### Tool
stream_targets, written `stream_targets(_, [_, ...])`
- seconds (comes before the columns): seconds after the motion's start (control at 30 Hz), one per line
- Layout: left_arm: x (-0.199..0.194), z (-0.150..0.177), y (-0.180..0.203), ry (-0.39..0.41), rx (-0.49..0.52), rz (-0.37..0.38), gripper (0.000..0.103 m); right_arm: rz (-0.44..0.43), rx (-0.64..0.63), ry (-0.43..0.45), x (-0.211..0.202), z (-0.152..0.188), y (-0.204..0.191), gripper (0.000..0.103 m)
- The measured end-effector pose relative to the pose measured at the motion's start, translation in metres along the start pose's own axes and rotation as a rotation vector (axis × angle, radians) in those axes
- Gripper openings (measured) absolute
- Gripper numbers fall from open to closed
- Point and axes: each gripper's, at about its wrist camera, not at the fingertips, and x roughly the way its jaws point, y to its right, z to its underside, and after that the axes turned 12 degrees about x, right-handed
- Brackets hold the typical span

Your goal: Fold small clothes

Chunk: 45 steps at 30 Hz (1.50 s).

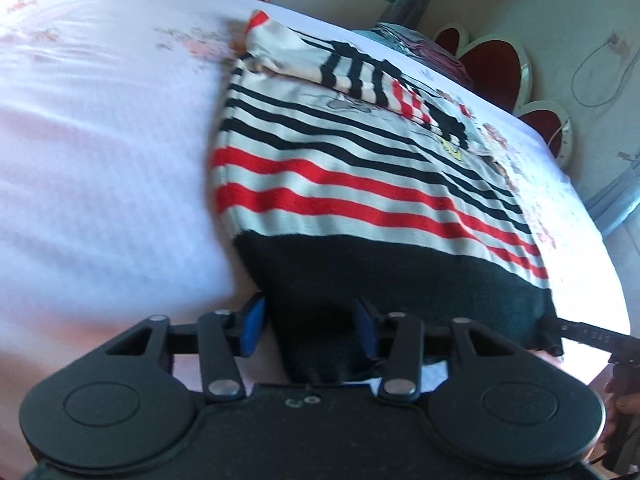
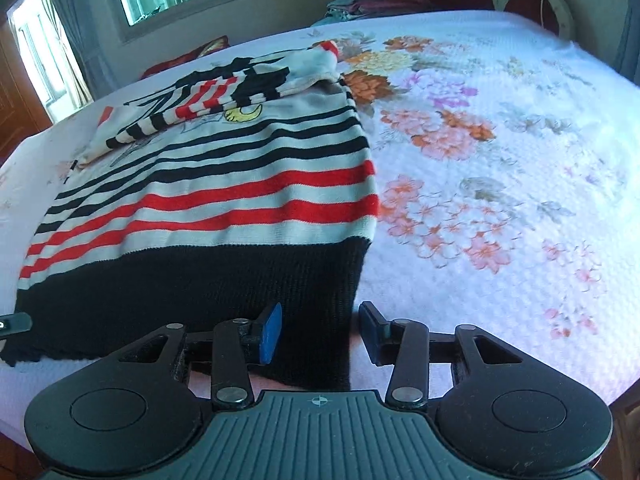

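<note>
one striped sweater (image 1: 360, 184) flat on flowered bed sheet (image 2: 500, 168), long axis running away from cameras, black hem nearest, two sleeves folded across chest at far end. two tongs: left tongs (image 1: 310, 328) part open, hem's left corner between pads, grip unclear; right tongs (image 2: 320, 332) part open astride hem's right corner, right pad clear of cloth.

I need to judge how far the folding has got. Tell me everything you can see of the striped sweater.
The striped sweater looks knitted: white with thin black stripes higher up, broad red ones below, then a wide black hem band. It lies flat on the floral bedspread, both sleeves folded across its chest over a partly hidden cartoon print. The hem's two corners sit between the blue pads of the left gripper and right gripper; neither pair visibly presses the cloth.
</note>
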Motion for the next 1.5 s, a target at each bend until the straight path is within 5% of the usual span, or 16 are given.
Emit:
stream_targets(0.07, [0.003, 0.0, 0.003, -0.003, 0.012, 0.005, 0.035, -0.011, 0.013, -0.01, 0.002, 0.0, -0.001, 0.041])
stream_targets(0.17, [0.006, -0.001, 0.002, -0.019, 0.002, 0.038, 0.017, -0.023, 0.005, -0.025, 0.004, 0.0, -0.004, 0.018])
stream_targets(0.23, [0.008, -0.003, -0.001, -0.024, -0.02, 0.059, 0.01, -0.036, 0.011, -0.034, 0.004, -0.003, -0.004, 0.012])
stream_targets(0.77, [-0.012, -0.085, 0.009, 0.203, 0.019, 0.055, 0.009, -0.16, -0.003, 0.097, -0.018, -0.081, -0.024, 0.003])
stream_targets(1.5, [0.056, -0.19, -0.01, 0.299, -0.048, -0.004, 0.008, -0.232, -0.041, 0.199, 0.061, -0.207, -0.064, 0.003])
